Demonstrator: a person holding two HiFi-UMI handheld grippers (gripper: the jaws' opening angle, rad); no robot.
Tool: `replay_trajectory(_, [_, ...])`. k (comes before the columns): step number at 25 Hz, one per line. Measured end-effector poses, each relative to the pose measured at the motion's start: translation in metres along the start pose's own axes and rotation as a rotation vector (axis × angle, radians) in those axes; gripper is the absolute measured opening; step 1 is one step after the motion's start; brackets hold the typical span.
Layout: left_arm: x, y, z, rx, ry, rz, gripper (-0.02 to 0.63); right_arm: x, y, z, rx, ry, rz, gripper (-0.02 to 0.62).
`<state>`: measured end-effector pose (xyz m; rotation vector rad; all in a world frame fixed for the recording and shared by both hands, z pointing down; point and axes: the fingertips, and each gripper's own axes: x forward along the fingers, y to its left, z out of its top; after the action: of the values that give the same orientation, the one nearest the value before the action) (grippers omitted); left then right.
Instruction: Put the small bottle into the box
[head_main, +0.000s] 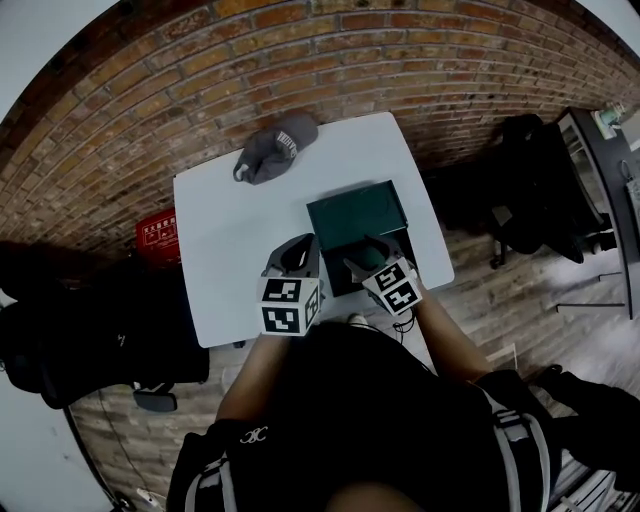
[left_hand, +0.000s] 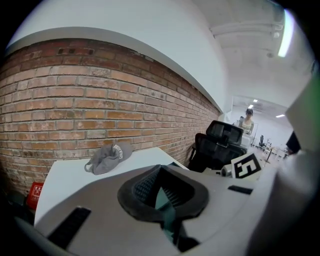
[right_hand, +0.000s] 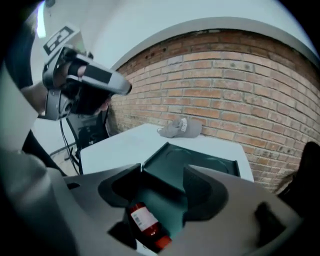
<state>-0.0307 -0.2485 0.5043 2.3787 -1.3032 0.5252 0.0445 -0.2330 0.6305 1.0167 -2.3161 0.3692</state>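
Note:
A small red bottle (right_hand: 145, 222) with a white label lies on its side inside the dark green box (right_hand: 165, 200). The box's lid (head_main: 357, 212) is folded back flat on the white table (head_main: 240, 240). My right gripper (right_hand: 160, 185) hangs over the box (head_main: 337, 280) with its jaws wide apart; the pads do not touch the bottle below them. In the head view the right gripper (head_main: 365, 255) covers the bottle. My left gripper (head_main: 300, 245) stays just left of the box, its tips (left_hand: 160, 172) together with nothing in them.
A grey cap (head_main: 272, 148) lies at the table's far left corner, well beyond the box. A red crate (head_main: 157, 235) sits on the floor to the left and a black office chair (head_main: 520, 190) stands to the right. A brick wall runs behind the table.

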Motion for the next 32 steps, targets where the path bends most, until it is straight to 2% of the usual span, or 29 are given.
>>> replay_trajectory(5, [0.011, -0.004, 0.008, 0.01, -0.015, -0.031, 0.009, -0.037, -0.019, 0.056, 0.171, -0.24, -0.013, 0.276])
replay_trajectory(7, [0.015, -0.005, 0.013, 0.015, -0.025, -0.038, 0.009, -0.052, -0.032, 0.072, 0.21, -0.307, -0.059, 0.264])
replay_trajectory(8, [0.017, -0.006, 0.015, 0.018, -0.03, -0.043, 0.009, -0.059, -0.04, 0.078, 0.227, -0.333, -0.097, 0.244])
replay_trajectory(11, [0.021, -0.008, 0.021, 0.022, -0.045, -0.053, 0.009, -0.082, -0.065, 0.09, 0.287, -0.411, -0.219, 0.108])
replay_trajectory(14, [0.023, -0.009, 0.027, 0.022, -0.062, -0.059, 0.009, -0.105, -0.084, 0.101, 0.33, -0.479, -0.327, 0.048])
replay_trajectory(18, [0.026, -0.012, 0.03, 0.021, -0.071, -0.072, 0.009, -0.127, -0.095, 0.109, 0.267, -0.507, -0.457, 0.031])
replay_trajectory(22, [0.029, -0.017, 0.03, 0.026, -0.071, -0.087, 0.009, -0.136, -0.095, 0.108, 0.215, -0.482, -0.519, 0.029])
replay_trajectory(25, [0.028, -0.02, 0.03, 0.03, -0.071, -0.094, 0.009, -0.137, -0.095, 0.098, 0.247, -0.463, -0.526, 0.029])
replay_trajectory(28, [0.027, -0.019, 0.03, 0.028, -0.072, -0.091, 0.009, -0.142, -0.091, 0.097, 0.291, -0.495, -0.497, 0.029])
replay_trajectory(32, [0.024, -0.015, 0.029, 0.024, -0.078, -0.082, 0.009, -0.145, -0.088, 0.1, 0.276, -0.51, -0.506, 0.029])
